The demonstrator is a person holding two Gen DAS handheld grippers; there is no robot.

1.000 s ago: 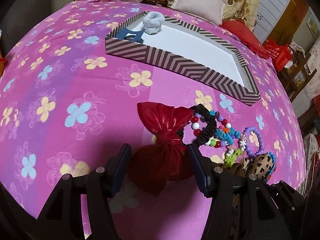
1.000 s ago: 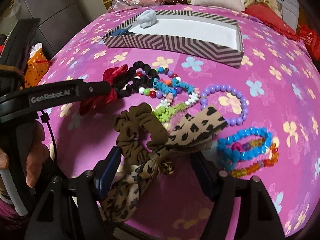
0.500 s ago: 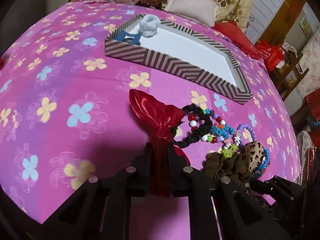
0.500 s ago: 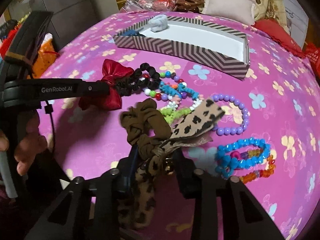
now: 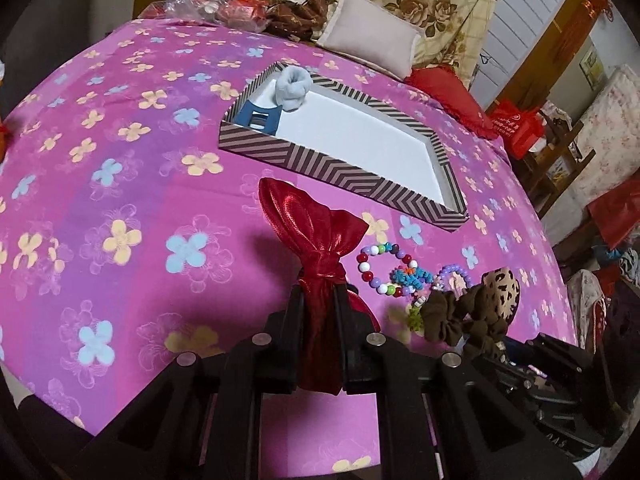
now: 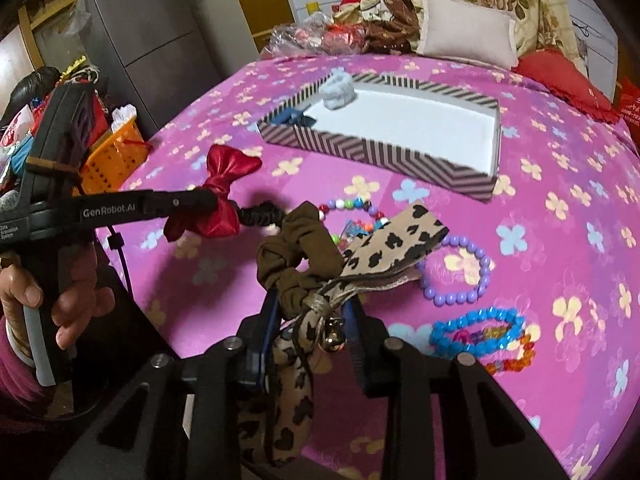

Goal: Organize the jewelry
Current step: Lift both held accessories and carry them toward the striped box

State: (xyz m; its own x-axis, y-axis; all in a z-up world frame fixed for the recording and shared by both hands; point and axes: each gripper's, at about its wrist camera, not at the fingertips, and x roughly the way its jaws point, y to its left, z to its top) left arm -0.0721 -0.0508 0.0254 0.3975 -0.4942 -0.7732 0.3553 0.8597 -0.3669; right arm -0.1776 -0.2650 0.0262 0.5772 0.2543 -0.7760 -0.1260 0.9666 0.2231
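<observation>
Hair ties and bead bracelets on a pink flowered cover, with a striped box behind them.

The red satin bow point(image 5: 316, 240) stands upright, off the cover, its black elastic trailing. The brown scrunchie with leopard-print ribbon point(image 6: 308, 256) is also raised (a small bell hangs at its knot). A purple bead bracelet point(image 6: 456, 272), a blue one point(image 6: 476, 332) and a multicoloured one point(image 5: 382, 268) lie flat. The striped box point(image 5: 332, 168) holds a pale blue scrunchie point(image 5: 293, 88) and a blue clip point(image 5: 258, 116) in its far left corner.
</observation>
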